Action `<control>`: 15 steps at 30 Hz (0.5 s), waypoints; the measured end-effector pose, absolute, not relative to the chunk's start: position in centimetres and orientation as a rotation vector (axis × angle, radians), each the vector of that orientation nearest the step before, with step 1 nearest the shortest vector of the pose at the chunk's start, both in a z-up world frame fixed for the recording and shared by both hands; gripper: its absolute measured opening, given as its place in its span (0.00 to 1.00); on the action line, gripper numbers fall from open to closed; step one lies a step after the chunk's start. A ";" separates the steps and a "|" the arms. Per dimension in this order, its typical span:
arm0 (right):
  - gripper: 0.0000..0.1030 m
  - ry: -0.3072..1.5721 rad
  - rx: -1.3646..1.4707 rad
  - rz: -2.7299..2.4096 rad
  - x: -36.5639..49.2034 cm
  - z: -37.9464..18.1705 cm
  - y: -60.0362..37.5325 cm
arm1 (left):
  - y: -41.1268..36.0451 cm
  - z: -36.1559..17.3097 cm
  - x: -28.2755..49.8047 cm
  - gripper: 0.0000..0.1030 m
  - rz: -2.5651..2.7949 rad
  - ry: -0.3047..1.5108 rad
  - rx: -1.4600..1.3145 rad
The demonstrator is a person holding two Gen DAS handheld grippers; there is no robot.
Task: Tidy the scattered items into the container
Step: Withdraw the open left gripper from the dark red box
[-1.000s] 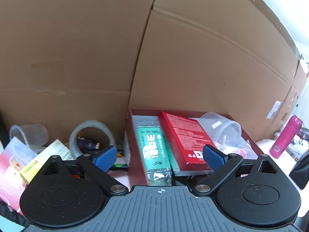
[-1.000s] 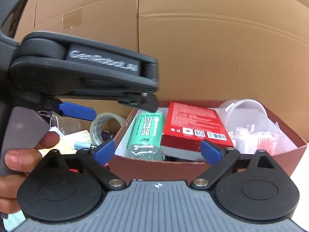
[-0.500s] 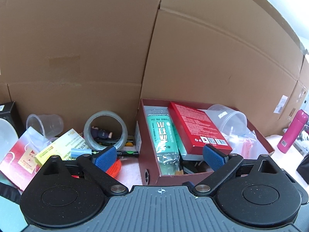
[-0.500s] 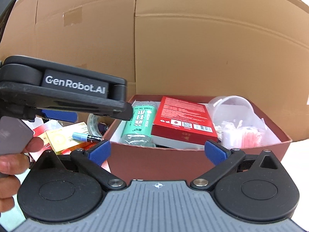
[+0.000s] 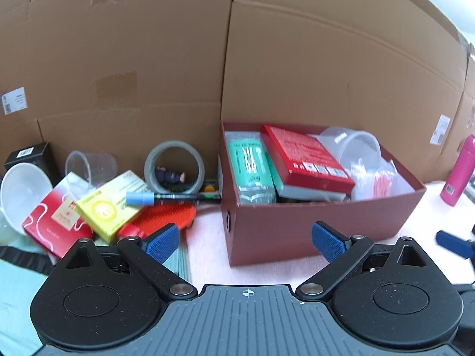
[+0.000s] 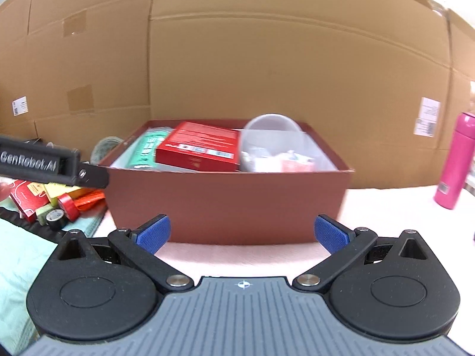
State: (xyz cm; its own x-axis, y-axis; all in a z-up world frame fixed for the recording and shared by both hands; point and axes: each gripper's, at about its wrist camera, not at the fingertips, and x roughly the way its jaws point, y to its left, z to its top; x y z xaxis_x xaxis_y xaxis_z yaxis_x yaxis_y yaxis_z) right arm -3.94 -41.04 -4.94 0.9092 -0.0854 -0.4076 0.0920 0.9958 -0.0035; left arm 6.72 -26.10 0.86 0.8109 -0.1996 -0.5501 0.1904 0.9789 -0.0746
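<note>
- The left gripper (image 5: 245, 241) has its two blue, ribbed-rubber fingertips spread wide apart with nothing between them; they sit on black hinged arms above a grey ridged body.
- The right gripper (image 6: 242, 234) looks the same: blue textured tips far apart and empty, low over a pale pink surface (image 6: 237, 255).
- Straight ahead of both grippers stands the container (image 5: 320, 225), a matte maroon cardboard box, rectangular and open-topped, with a small round hole in its left end wall.
- Inside the box, on the left, a clear plastic bottle with a green label (image 5: 251, 166) lies on its side.
- Beside it a flat red box (image 5: 305, 157) with printed labels rests tilted on other contents.
- At the right end a clear round plastic tub (image 5: 353, 145) lies tipped on its side, with crinkled clear plastic bags (image 5: 377, 178) holding red and white pieces in front of it.
- Left of the box, outside it, scattered items lie together: a marker with a light blue cap (image 5: 172, 198) lies across a yellow carton (image 5: 109, 207) and a ridged orange piece (image 5: 166, 216).
- A red and white packet (image 5: 56, 222) lies next to the yellow carton.
- Behind them stands a ring of grey tape (image 5: 174, 167) on edge, a clear plastic cup (image 5: 89, 167) and a white bowl (image 5: 23, 192).
- In the right wrist view, small rolls of red tape (image 6: 69, 204) and black tape (image 6: 56, 218) sit near the pile.
- Tall brown corrugated cardboard (image 5: 148, 59) forms the backdrop, and a glossy pink bottle (image 6: 454, 160) stands upright well to the right.
</note>
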 end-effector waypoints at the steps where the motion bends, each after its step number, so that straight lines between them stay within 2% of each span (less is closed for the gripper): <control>1: 1.00 0.420 0.015 -0.096 -4.3 -4.8 -41.3 | -26.3 0.8 6.4 0.98 -0.212 0.591 -0.010; 15: 1.00 0.413 -0.029 -0.086 -7.1 -4.0 -41.8 | -28.8 0.8 3.0 0.98 -0.237 0.589 0.053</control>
State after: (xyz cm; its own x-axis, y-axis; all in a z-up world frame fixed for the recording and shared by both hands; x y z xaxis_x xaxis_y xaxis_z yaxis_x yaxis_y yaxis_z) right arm -7.06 -41.81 -4.02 0.9121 -0.0896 -0.4000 0.0780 0.9959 -0.0454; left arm 2.99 -28.82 0.84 0.8052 -0.2061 -0.5560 0.2360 0.9716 -0.0183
